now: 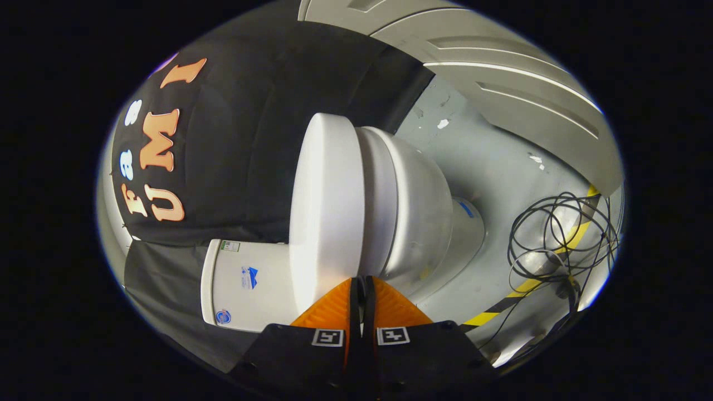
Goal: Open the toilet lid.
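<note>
The view is rolled on its side. A white toilet stands just ahead of the fingers. Its thick white lid lies flat against the seat, with the rounded bowl on the other side of the seat. The white tank sits behind the lid, against the black cloth wall. My gripper is shut, the two fingers pressed close together with nothing seen between them. Its tips sit right at the seam where the lid's edge meets the seat, touching or nearly touching it.
Grey floor spreads beyond the bowl. A tangle of black cables lies on it, over a yellow-and-black tape strip. A white panelled door stands past the floor. Black cloth hangs behind the toilet.
</note>
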`<state>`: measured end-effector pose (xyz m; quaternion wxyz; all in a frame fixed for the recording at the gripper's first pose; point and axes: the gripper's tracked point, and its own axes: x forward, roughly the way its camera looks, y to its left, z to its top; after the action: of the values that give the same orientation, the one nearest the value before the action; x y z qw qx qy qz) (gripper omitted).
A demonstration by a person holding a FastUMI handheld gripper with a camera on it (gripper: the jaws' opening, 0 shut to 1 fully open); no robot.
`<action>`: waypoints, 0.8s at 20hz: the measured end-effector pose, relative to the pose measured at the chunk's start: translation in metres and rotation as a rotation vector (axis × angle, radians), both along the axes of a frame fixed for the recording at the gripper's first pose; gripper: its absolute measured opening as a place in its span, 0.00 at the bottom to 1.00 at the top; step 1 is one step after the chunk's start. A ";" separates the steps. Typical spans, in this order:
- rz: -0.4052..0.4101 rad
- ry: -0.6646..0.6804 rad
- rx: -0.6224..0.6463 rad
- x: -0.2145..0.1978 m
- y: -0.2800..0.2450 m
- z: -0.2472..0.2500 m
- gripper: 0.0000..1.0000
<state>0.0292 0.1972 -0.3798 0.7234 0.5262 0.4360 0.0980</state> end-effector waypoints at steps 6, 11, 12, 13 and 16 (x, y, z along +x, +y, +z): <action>0.042 -0.130 -0.187 0.006 0.002 0.022 0.08; 0.029 -0.112 -0.220 0.008 0.002 0.017 0.08; 0.018 -0.128 -0.239 0.013 0.002 0.019 0.08; 0.022 -0.136 -0.255 0.015 0.002 0.022 0.08; 0.036 -0.143 -0.319 0.016 0.005 0.032 0.08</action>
<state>0.0455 0.2018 -0.3478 0.8251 0.3885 0.4028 0.0773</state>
